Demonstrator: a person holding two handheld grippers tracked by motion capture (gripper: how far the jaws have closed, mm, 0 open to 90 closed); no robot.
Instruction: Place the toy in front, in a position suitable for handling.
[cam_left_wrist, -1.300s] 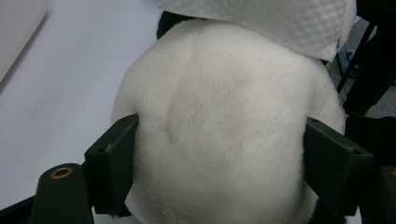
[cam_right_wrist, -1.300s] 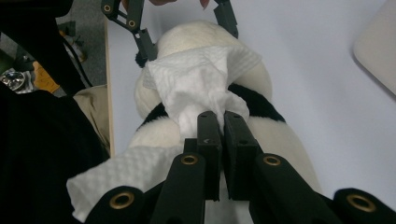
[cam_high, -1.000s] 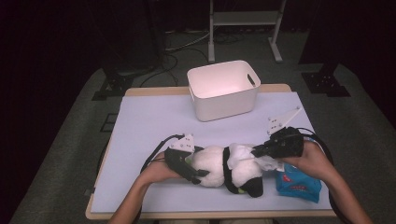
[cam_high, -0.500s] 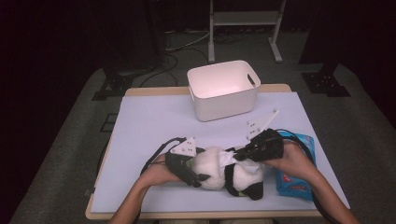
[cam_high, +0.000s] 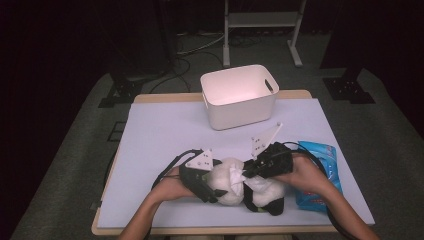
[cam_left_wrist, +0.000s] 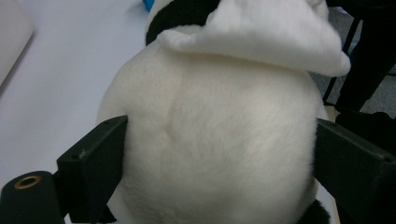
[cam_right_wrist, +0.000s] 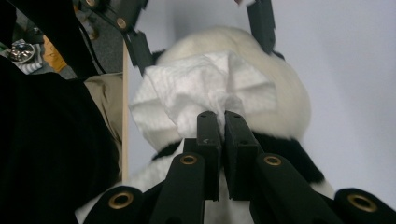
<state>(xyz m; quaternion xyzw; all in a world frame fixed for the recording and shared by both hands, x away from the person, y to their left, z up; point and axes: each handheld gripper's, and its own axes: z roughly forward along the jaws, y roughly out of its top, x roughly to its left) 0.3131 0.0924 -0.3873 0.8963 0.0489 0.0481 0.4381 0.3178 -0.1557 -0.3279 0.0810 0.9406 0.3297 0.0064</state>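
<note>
Dark room, black floor, one table (cam_high: 165, 135) with a pale lavender top. Count: one white bin (cam_high: 239, 95) at the far middle of the table, one blue packet (cam_high: 320, 175) at the near right, one black-and-white plush panda (cam_high: 250, 187) near the front edge, one white tissue (cam_right_wrist: 205, 88), two tongs.

Panda lies on the table between the two hands, just left of the blue packet and well apart from the bin.

Left tongs (cam_left_wrist: 219, 158): jaws stand wide, one on each side of the panda's white round body; they have just been opening, with the plush between them. In the left gripper view both pads sit right at the fur, but I cannot tell whether they press on it.

Right tongs (cam_right_wrist: 221, 122): jaws narrow, nearly together, clamped on the tissue. Tissue bunches out ahead of the tips and rests against the panda's white fur.

Versus one second ago: right hand has come left, from beside the blue packet to over the panda's middle; the packet, then half covered by that hand, now shows most of its face. Left hand about where it was. Bin has not moved. Panda sits roughly in the same spot.
</note>
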